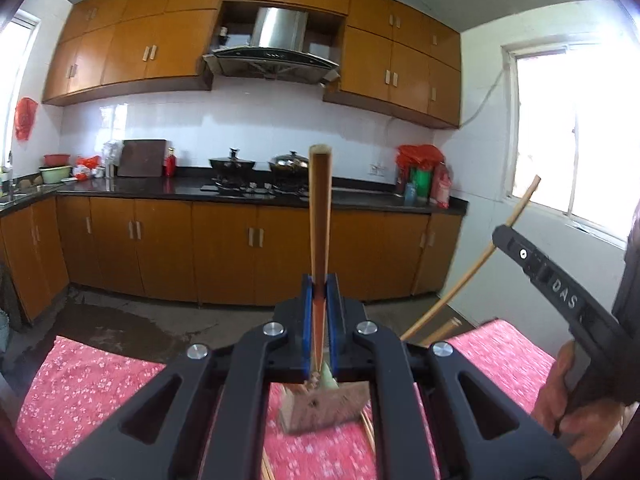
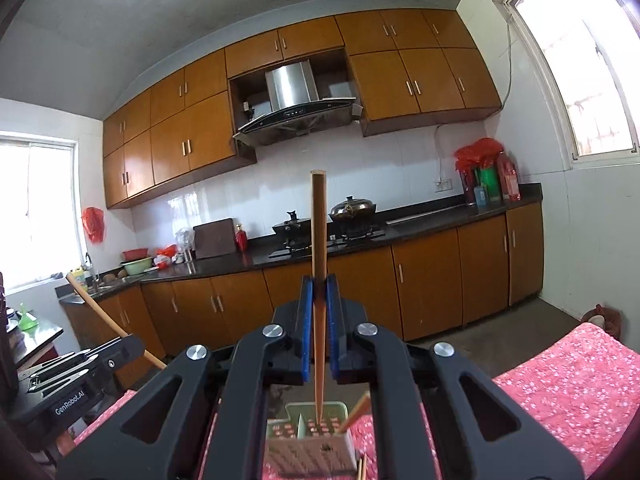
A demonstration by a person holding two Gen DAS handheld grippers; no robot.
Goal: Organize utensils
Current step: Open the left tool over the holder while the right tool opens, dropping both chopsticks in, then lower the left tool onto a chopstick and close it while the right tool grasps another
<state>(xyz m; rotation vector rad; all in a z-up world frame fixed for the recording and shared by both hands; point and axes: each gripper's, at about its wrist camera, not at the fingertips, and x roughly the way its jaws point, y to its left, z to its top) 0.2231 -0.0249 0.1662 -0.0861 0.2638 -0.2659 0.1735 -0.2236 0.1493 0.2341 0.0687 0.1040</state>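
A red floral cloth (image 1: 100, 392) covers the tabletop below both claws. On it, beneath and just ahead of the claws, stands a perforated utensil holder (image 2: 310, 446), with one chopstick (image 2: 357, 410) leaning inside it. The left claw (image 1: 320, 320) is pinched tight on a wooden chopstick (image 1: 319, 216) that rises upright between its blue pads (image 1: 307, 320). The right claw (image 2: 319, 324) grips another chopstick (image 2: 319, 248) the same way, its lower tip hanging over the holder's opening. A hand (image 1: 560, 396) holds the right claw's handle.
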